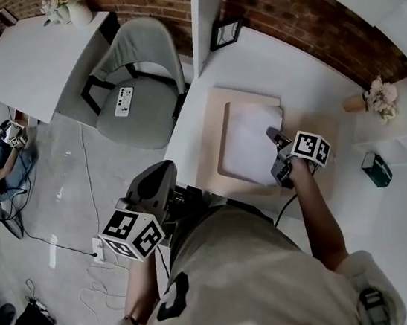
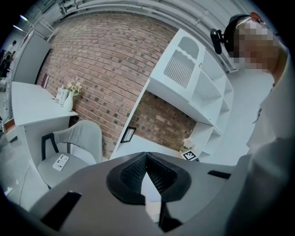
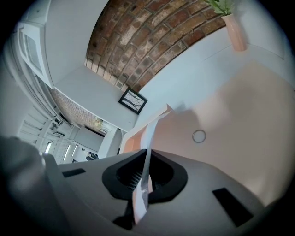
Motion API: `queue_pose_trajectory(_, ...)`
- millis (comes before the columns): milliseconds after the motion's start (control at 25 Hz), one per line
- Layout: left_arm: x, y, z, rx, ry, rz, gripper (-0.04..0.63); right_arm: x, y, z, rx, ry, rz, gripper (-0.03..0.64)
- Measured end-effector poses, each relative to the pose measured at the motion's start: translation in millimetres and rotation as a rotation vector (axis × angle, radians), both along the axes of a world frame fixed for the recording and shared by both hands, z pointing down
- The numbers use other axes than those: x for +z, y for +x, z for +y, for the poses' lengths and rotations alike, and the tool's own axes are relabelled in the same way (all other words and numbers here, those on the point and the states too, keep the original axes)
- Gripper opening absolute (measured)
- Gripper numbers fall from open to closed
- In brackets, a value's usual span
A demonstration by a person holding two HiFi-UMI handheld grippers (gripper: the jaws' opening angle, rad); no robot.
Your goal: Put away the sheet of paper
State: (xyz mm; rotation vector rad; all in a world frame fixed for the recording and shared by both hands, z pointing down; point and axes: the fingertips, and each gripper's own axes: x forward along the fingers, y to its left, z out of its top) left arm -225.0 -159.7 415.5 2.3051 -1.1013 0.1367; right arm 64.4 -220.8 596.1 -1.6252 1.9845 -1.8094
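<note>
Right arm is stretched out nearly straight over the front edge of the bench [image 1: 248, 54], forearm bare, with the right tongs [image 1: 275, 140] reaching onto the beige mat [image 1: 211, 112] in the middle of it. The sheet of paper [image 1: 249, 140] lies on that mat, and the right tongs have it by its right-hand edge. In the right gripper view the tongs [image 3: 145, 154] are pinched tight on the sheet [image 3: 150, 133], which runs edge-on up between the jaws, so that side is lifted off the mat [image 3: 239, 115]. There's a small ring [image 3: 199, 136] sitting on the mat just past it.

Left arm hangs bent at the person's side, holding the left tongs [image 1: 154, 184] low, off the bench's front left corner and above the floor. From their own camera the left tongs [image 2: 146, 156] are closed tip to tip with nothing in them.

Also on the bench: a picture frame [image 1: 225, 33] near the back left corner and a vase of flowers [image 1: 375, 100] by the right edge. A grey chair [image 1: 139, 77] stands off to the left.
</note>
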Motion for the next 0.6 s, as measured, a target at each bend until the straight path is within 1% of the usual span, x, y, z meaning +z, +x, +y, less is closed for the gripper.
queue_pose_trajectory(600,2.0,-0.5,2.2,0.008,-0.009,-0.01,0.015,3.1,-19.3,-7.9,-0.015,0.004,-0.03,0.028)
